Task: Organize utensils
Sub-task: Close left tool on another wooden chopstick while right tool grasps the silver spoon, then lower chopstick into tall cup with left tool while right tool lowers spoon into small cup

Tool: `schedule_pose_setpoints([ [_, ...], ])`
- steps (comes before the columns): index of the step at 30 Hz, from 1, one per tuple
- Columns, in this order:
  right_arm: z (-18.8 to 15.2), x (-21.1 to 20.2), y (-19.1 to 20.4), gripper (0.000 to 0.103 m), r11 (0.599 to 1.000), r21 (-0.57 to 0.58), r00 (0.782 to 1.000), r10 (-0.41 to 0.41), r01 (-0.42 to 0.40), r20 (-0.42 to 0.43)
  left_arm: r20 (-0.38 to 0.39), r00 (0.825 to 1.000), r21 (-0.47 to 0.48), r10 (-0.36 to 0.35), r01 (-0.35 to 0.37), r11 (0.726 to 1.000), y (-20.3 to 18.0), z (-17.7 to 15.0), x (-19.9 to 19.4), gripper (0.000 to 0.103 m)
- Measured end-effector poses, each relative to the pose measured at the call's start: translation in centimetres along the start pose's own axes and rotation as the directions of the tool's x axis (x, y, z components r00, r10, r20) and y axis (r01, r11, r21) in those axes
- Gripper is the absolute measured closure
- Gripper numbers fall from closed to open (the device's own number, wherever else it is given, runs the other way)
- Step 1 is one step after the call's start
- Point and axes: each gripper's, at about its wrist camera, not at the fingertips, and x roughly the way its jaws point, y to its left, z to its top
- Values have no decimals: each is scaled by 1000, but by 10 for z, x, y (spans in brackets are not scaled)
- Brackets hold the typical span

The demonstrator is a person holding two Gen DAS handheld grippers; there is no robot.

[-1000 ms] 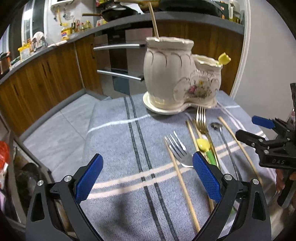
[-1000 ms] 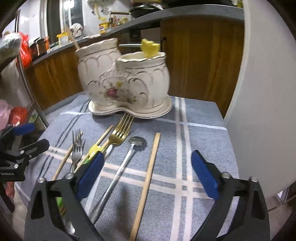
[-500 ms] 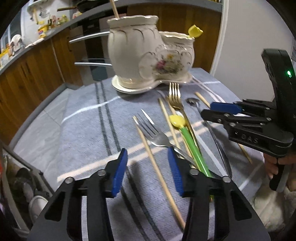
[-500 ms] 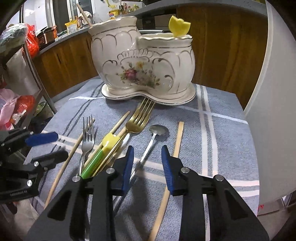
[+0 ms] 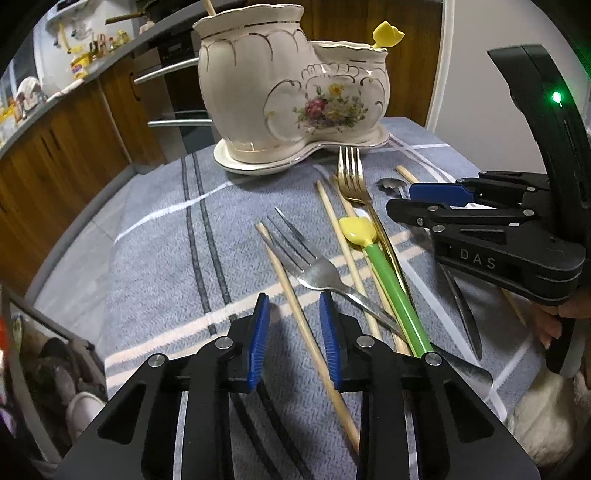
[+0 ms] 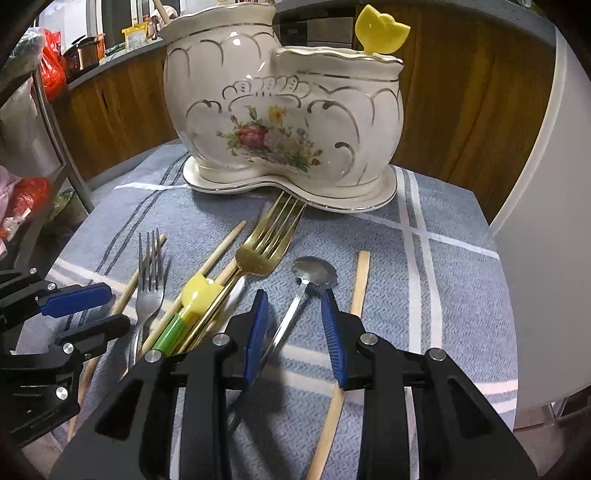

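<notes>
A cream floral ceramic utensil holder (image 5: pixel 295 96) (image 6: pixel 280 122) stands at the back of the grey striped cloth (image 5: pixel 155 236), with a chopstick and a yellow-topped utensil (image 6: pixel 380 29) in it. Loose on the cloth lie a silver fork (image 5: pixel 314 269) (image 6: pixel 149 280), a gold fork (image 5: pixel 354 181) (image 6: pixel 266 243), a green utensil with a yellow tip (image 5: pixel 388 273) (image 6: pixel 184 314), a small silver spoon (image 6: pixel 306 288) and several wooden chopsticks (image 5: pixel 306 332) (image 6: pixel 354 295). My left gripper (image 5: pixel 295 314) is partly open astride a chopstick. My right gripper (image 6: pixel 295 314) is partly open astride the spoon's handle.
Wooden kitchen cabinets and a countertop (image 5: pixel 66 122) run behind the table. A metal rack with red bags (image 6: pixel 33 155) stands to the left. A white wall panel (image 6: pixel 546 184) is at the right. The cloth's edges drop off at the left and right.
Both grippers have narrowed from wide open to a small gap and moved forward and down over the utensils. The right gripper has come close beside the left one.
</notes>
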Motion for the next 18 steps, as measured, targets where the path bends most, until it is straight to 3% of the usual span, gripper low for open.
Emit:
schedule_pose_setpoints([
  [3,2,0,-2,92,1000,16,1000,14,-14,-3,5,1000,10,11,-11,1000,-3,2,1,89],
  [4,3,0,-4,94,999,23,1000,22,-22,-2,7,1000,13,20,-20,1000,-3,2,2,94],
  [8,3,-2,-14,100,997,54,998,59,-60,8,9,1000,-2,21,-21,1000,4,4,3,95],
  [18,3,-35,-21,100,993,53,988,94,-101,123,43,999,-75,2,1,997,26,4,-5,98],
])
